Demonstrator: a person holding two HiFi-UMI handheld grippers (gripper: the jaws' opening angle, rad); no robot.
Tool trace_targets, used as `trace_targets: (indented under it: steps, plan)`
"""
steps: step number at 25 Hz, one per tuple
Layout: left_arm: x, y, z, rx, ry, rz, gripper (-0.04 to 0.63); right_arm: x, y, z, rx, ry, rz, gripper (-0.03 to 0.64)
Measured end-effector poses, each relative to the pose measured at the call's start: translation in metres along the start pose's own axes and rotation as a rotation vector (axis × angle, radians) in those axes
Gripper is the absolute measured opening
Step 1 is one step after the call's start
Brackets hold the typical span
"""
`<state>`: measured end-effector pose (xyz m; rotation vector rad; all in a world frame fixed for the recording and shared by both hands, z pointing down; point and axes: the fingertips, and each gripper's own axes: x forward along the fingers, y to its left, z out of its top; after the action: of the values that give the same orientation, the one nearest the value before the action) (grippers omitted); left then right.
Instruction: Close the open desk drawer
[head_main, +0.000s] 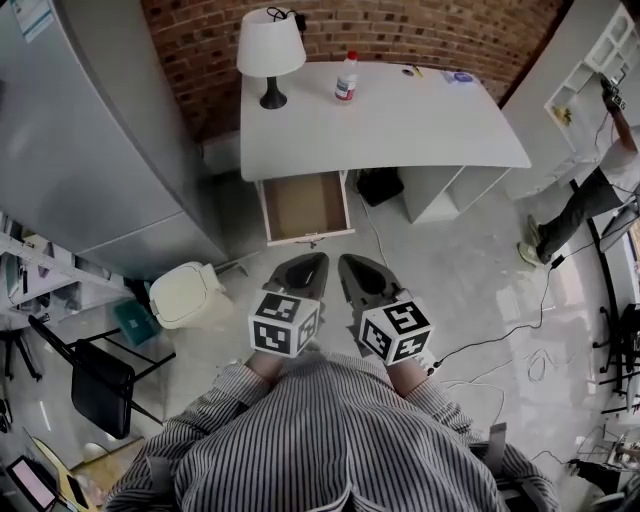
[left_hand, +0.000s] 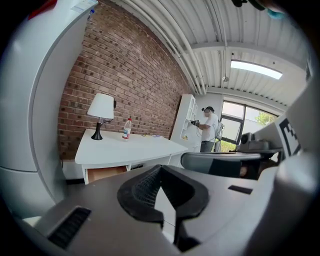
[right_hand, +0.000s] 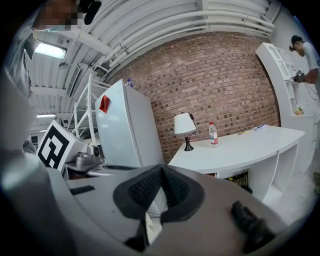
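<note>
Fingers, left gripper (head_main: 303, 268): pressed together tip to tip, holding nothing, lower centre of the head view.
Drawer (head_main: 305, 205): pulled out, brown inside showing, mid-frame under the worktop's left end, well apart from both grippers.
Fingers, right gripper (head_main: 362, 270): closed together, nothing between them, just beside the left gripper.
Worktop (head_main: 400, 120): white, upper centre, carrying a lamp (head_main: 270, 50) and a bottle (head_main: 346, 77).
</note>
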<state>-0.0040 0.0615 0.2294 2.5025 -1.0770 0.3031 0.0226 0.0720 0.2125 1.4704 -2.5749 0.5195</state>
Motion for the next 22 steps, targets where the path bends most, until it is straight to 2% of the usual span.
trace_targets:
  steps: [10, 22]
  plan:
    - [0.044, 0.036, 0.023, 0.017, 0.001, -0.063, 0.012, 0.052, -0.034, 0.016, 0.024, -0.021, -0.040, 0.015]
    - [0.055, 0.053, 0.016, -0.006, 0.032, -0.069, 0.012, 0.074, -0.043, 0.007, 0.050, 0.027, -0.036, 0.015]
